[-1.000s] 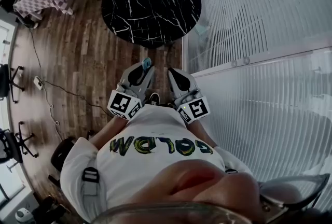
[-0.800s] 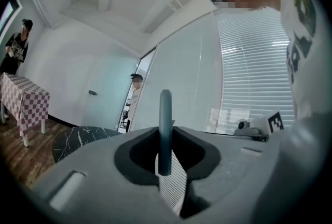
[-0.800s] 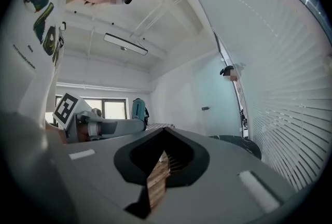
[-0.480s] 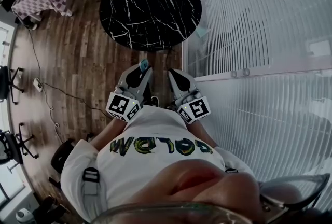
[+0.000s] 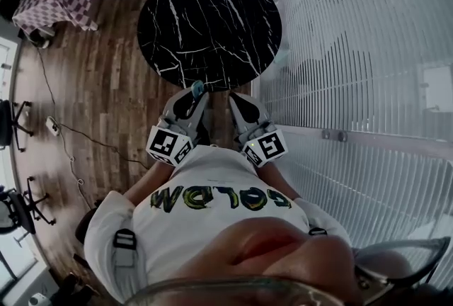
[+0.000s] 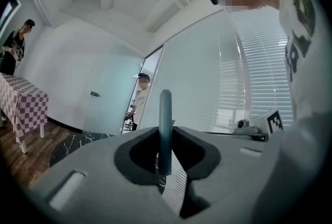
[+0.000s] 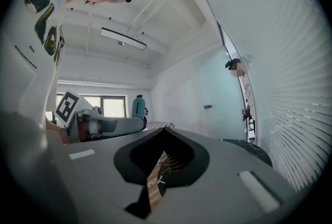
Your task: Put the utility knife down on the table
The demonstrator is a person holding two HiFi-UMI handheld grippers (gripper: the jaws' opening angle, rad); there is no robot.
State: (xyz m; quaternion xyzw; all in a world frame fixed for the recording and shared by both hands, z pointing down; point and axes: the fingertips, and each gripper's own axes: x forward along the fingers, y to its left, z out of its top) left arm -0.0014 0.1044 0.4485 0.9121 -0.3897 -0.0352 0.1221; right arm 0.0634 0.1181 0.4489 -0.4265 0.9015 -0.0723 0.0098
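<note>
Utility knife [image 6: 165, 114] clamped in L gripper [image 5: 191, 99]

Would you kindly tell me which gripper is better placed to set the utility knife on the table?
Left. The left gripper clamps the utility knife upright, close to the black marble table; the right gripper is shut and empty.

Slim teal knife [image 6: 165, 109], upright, clamped in left gripper [image 6: 165, 134], at near edge of round black marble table [image 5: 209, 21]
</note>
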